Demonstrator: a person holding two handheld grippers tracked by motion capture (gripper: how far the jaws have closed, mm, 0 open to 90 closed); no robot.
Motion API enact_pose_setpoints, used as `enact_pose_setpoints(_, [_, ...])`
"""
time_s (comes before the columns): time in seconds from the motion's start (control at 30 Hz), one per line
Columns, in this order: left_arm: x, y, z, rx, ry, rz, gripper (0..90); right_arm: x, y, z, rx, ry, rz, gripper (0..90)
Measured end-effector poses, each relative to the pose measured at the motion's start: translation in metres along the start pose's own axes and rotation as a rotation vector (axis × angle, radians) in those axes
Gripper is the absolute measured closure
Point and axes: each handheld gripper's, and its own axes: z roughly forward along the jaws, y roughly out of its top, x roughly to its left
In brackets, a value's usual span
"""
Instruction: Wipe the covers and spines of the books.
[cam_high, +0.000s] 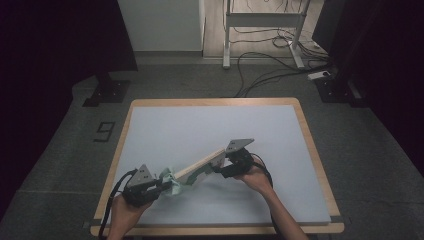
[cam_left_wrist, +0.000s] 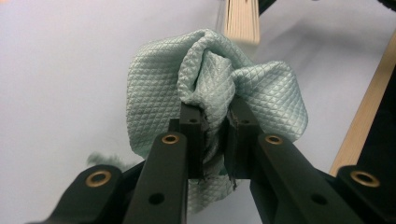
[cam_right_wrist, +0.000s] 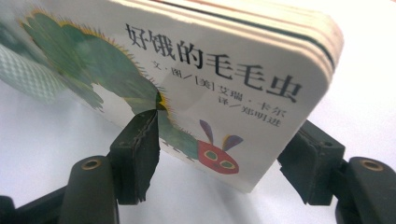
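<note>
A thick board book (cam_right_wrist: 224, 70), with a green caterpillar and Chinese title on its white cover, is held tilted above the table. My right gripper (cam_right_wrist: 224, 158) is shut on its near end, one pad on the cover and one behind. In the high view the book (cam_high: 200, 163) slants from my right gripper (cam_high: 216, 168) down-left toward my left gripper (cam_high: 165, 186). A pale green quilted cloth (cam_left_wrist: 210, 74) is bunched between the jaws of my left gripper (cam_left_wrist: 215, 116), which is shut on it. The cloth (cam_high: 172, 183) meets the book's far end, and its blurred edge (cam_right_wrist: 28, 74) lies against the cover.
The table (cam_high: 215, 102) has a wooden rim and a pale mat (cam_high: 210, 125) on top. The rim (cam_left_wrist: 369, 116) runs close on the right of the left gripper view. Beyond the table, cables (cam_high: 260, 70), a white desk frame (cam_high: 227, 45) and black stand bases (cam_high: 107, 92) sit on the floor.
</note>
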Motion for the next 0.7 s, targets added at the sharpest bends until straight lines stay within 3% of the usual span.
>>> enact_pose_setpoints(0.27, [-0.004,0.013,-0.010,-0.016,0.010,0.017,79.4,0.000,0.000,-0.001,0.003,0.001,-0.005,32.5])
enact_pose_setpoints(0.7, [-0.003,-0.011,0.013,0.028,0.027,-0.011,79.7,0.000,-0.001,0.001,-0.004,-0.004,0.002,32.9])
